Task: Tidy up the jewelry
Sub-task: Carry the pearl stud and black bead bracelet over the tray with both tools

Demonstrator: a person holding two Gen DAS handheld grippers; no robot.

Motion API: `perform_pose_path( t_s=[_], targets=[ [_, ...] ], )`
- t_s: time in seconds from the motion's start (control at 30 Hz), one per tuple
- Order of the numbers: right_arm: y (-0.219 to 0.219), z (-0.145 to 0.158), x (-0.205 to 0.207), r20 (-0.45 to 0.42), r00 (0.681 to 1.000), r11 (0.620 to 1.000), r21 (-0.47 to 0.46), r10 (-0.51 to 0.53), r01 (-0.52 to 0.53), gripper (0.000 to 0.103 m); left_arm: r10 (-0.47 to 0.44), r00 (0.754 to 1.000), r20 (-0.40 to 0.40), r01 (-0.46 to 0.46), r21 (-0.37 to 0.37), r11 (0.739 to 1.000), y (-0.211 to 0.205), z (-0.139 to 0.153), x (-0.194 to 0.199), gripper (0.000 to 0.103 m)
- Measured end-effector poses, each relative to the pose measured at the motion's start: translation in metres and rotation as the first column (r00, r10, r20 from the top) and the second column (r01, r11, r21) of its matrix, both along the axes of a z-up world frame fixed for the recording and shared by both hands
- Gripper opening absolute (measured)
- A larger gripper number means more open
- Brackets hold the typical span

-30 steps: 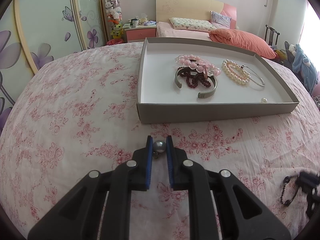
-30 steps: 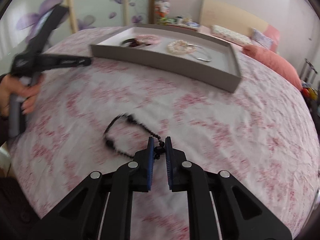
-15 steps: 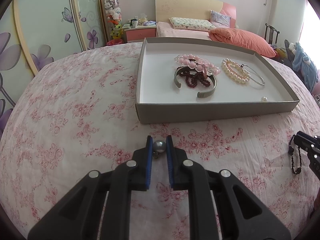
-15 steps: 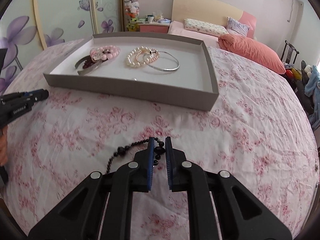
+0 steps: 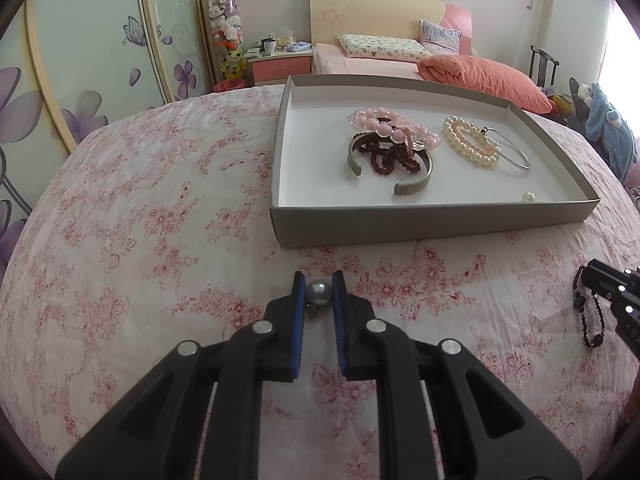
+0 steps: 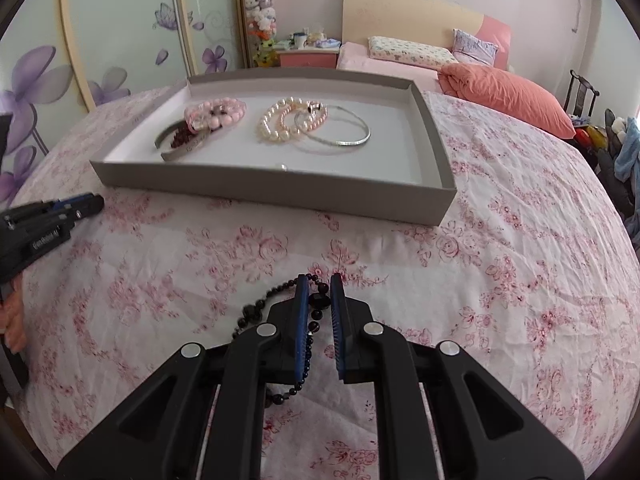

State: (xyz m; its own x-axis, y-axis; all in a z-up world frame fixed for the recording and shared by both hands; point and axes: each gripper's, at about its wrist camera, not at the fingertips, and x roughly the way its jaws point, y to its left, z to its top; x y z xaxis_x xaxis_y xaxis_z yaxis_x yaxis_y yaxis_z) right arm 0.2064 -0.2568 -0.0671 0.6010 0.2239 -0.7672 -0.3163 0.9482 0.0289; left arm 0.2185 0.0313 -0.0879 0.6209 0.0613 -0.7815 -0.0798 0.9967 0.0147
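My left gripper is shut on a grey pearl bead, held above the floral cloth in front of the grey tray. My right gripper is shut on a black bead necklace that hangs from the jaws; it also shows in the left wrist view. The tray holds a pink bead bracelet, a dark red bead string, a grey cuff, a pearl bracelet, a silver bangle and a loose white pearl.
The table is covered by a pink floral cloth. Behind it stand a bed with an orange duvet, a nightstand and a wardrobe with flower doors. The left gripper shows at the left edge of the right wrist view.
My right gripper has lifted the black necklace off the cloth and swung toward the tray. My left gripper has held still with the bead.
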Motion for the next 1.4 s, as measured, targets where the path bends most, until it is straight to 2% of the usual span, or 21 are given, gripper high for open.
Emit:
perform_pose_path(
  t_s=[0.17,0.33,0.6,0.93,1.4],
  targets=[
    [-0.001,0.026,-0.008,0.087,0.996,0.998,0.068,0.0,-0.006,0.012,-0.008,1.0,0.009,0.008,-0.01,1.0,-0.001,0.001,-0.002,0.014],
    [0.0,0.051,-0.019,0.18,0.984,0.993,0.114,0.005,-0.026,0.012,-0.018,0.996,0.086,0.016,0.013,1.0,-0.003,0.012,-0.013,0.014],
    [0.001,0.071,-0.027,0.265,0.964,0.981,0.191,-0.016,-0.036,0.012,-0.025,0.979,0.2,0.029,-0.019,0.999,-0.009,0.041,-0.031,0.014],
    [0.006,0.092,-0.037,0.361,0.932,0.971,0.232,-0.037,-0.051,0.012,-0.029,0.932,0.362,0.027,0.009,1.0,-0.032,0.085,-0.05,0.014],
    [0.015,0.11,-0.041,0.44,0.897,0.969,0.237,-0.047,-0.065,0.012,-0.045,0.885,0.464,0.018,0.062,0.998,-0.05,0.104,-0.062,0.014]
  ],
)
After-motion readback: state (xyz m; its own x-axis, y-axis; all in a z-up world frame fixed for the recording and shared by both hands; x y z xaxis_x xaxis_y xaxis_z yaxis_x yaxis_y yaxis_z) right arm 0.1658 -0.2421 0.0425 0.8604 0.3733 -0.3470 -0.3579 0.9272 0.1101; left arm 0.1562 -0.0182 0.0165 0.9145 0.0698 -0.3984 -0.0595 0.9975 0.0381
